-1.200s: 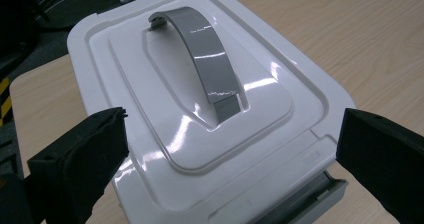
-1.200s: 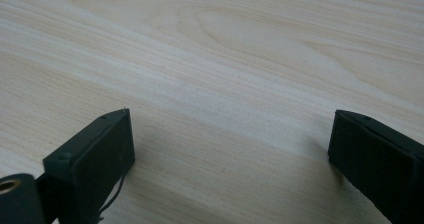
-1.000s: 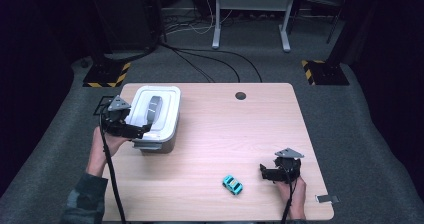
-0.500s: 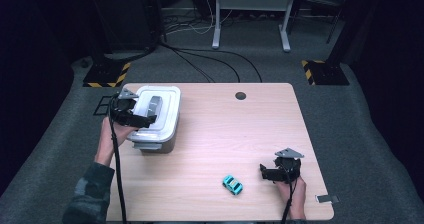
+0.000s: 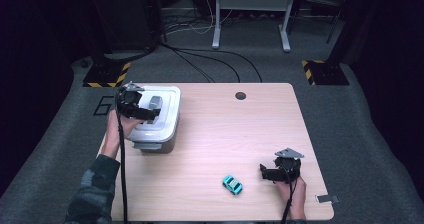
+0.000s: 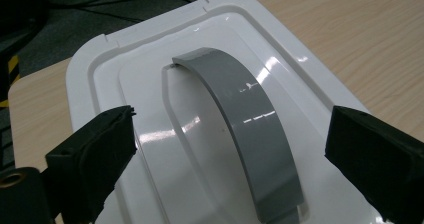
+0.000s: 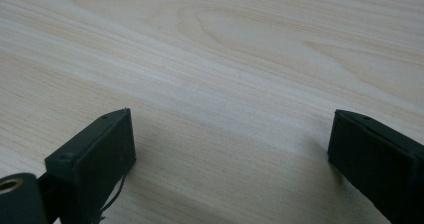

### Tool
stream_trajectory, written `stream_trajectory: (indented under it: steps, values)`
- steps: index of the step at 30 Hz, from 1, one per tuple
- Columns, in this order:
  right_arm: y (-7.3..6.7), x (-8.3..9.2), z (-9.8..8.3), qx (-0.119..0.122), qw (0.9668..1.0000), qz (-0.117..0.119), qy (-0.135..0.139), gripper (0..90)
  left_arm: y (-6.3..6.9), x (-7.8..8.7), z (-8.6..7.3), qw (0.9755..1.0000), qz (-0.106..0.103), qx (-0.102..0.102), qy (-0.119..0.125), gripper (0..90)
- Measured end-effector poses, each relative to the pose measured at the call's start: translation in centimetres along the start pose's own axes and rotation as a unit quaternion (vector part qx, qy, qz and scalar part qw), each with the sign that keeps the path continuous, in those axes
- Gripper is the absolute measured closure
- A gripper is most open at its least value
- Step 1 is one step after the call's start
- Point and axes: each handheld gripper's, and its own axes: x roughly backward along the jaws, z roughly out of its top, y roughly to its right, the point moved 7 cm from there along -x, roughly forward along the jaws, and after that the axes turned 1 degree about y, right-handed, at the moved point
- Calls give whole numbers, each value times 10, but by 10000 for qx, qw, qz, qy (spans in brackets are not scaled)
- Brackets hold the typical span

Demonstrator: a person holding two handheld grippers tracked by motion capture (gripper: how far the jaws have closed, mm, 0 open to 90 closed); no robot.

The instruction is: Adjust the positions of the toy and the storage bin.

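Left tongs [image 6: 230, 149]: jaws apart and just been closing, straddling the grey handle [image 6: 245, 119] of the white lidded box [image 5: 165, 115], apparently to lift it.
Right tongs [image 5: 278, 173]: apart, idle on the tabletop [image 5: 240, 134].
Toy car [image 5: 232, 185]: just beside the right tongs.

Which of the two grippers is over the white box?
The left gripper: its open jaws straddle the grey handle on the white box's lid. The right gripper sits over bare table, near the little blue car.
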Motion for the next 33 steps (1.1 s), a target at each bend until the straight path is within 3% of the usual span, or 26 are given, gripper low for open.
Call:
stream_trajectory:
  steps: [5, 12, 18, 24, 33]
  values:
    - [0, 0, 0, 3, 10000, 3, 1, 42, -2, -7, 1, 10000, -16, 44, -75, 158]
    - [0, 0, 0, -4, 10000, 2, -4, 42, 4, -13, -4, 9999, 33, 32, -145, 376]
    - [0, 0, 0, 0, 10000, 9, 2, 46, 13, -16, -5, 9999, 18, -137, -68, 564]
    - [0, 0, 0, 19, 10000, 27, 1, 50, 14, -16, -6, 9999, -69, -82, 25, 583]
    - [0, 0, 0, 22, 10000, 31, 2, 50, 15, -17, -6, 9992, -373, 15, 109, 618]
